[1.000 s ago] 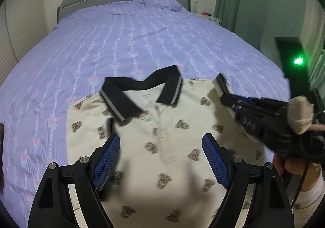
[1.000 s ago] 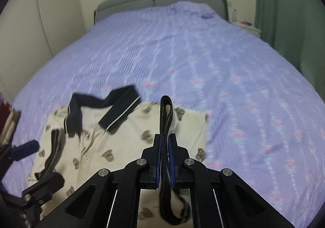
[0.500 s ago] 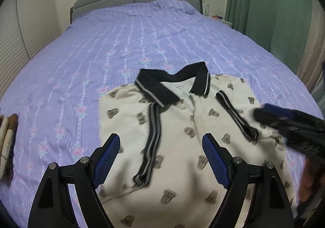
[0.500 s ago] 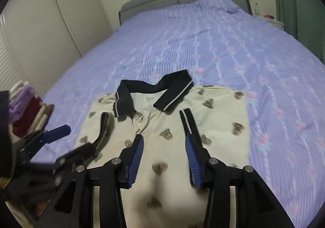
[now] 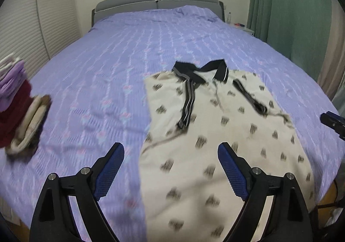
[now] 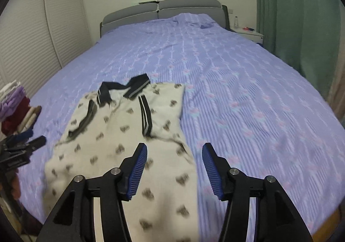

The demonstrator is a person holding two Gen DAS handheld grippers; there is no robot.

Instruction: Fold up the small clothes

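A cream polo shirt point(image 5: 215, 134) with small dark motifs lies flat on the purple bedspread point(image 5: 107, 69), near the foot of the bed, its dark collar point(image 5: 200, 71) toward the grey headboard point(image 5: 157, 2). Both sleeves are folded inward over the chest, so their dark striped cuffs point(image 5: 187, 103) lie as two bands running down from the collar. The left gripper point(image 5: 170, 168) hangs above the shirt's lower left edge, its jaws opening wide with nothing pinched between the blue pads point(image 5: 111, 168). The right gripper point(image 6: 174, 168) hangs over the shirt's right edge, where cloth meets bedspread; its jaws are also opening, and no fabric is held between them. The frames are smeared, so whether either fingertip brushes the cloth is hard to tell. A stack of folded clothes point(image 5: 17, 101) in white, purple, maroon and beige sits at the bed's left edge, well apart from the shirt. Green curtains point(image 6: 291, 15) hang on the right.
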